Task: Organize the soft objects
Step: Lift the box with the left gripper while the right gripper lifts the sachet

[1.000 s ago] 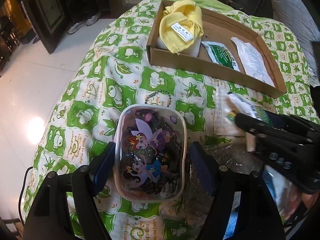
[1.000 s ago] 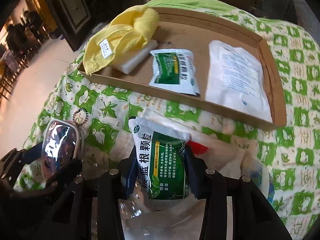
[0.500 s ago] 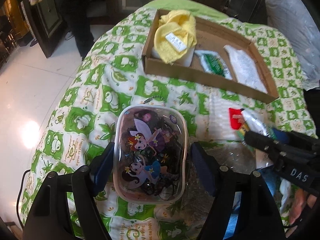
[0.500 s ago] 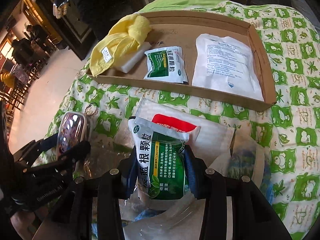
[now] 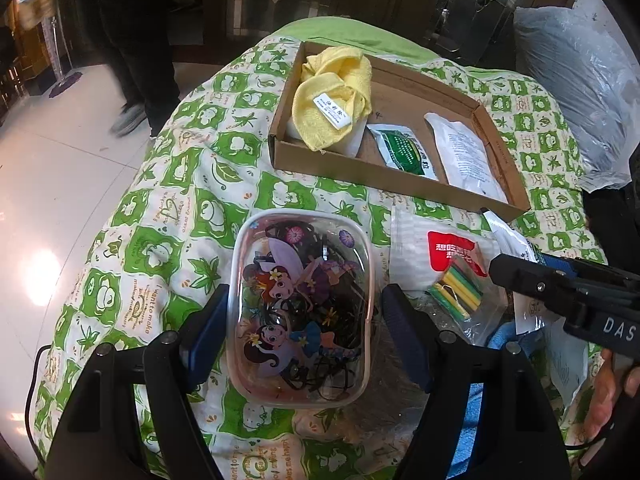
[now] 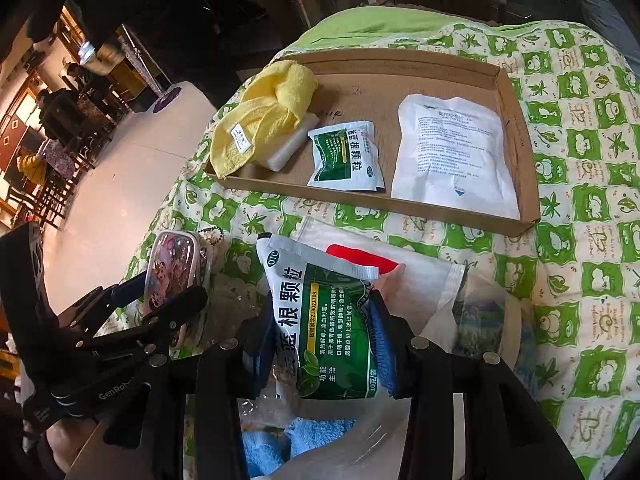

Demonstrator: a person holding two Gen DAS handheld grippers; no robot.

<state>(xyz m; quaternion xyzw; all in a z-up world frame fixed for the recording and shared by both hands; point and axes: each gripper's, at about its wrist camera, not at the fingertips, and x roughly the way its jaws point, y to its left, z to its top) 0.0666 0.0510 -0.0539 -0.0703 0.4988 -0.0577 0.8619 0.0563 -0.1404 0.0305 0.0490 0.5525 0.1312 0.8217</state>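
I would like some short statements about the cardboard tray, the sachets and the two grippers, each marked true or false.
1. The yellow towel lies inside the shallow cardboard tray. True.
2. The right gripper is empty. False: its jaws are shut on a green and white medicine sachet.
3. The tray holds two sachets. True: a green sachet and a white pouch.
4. The clear cartoon-printed pouch lies in the tray. False: it sits between the left gripper's jaws.

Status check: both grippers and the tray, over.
Right gripper shut on green sachet. Left gripper holds fairy case. Cardboard tray has free floor, nothing blocking.
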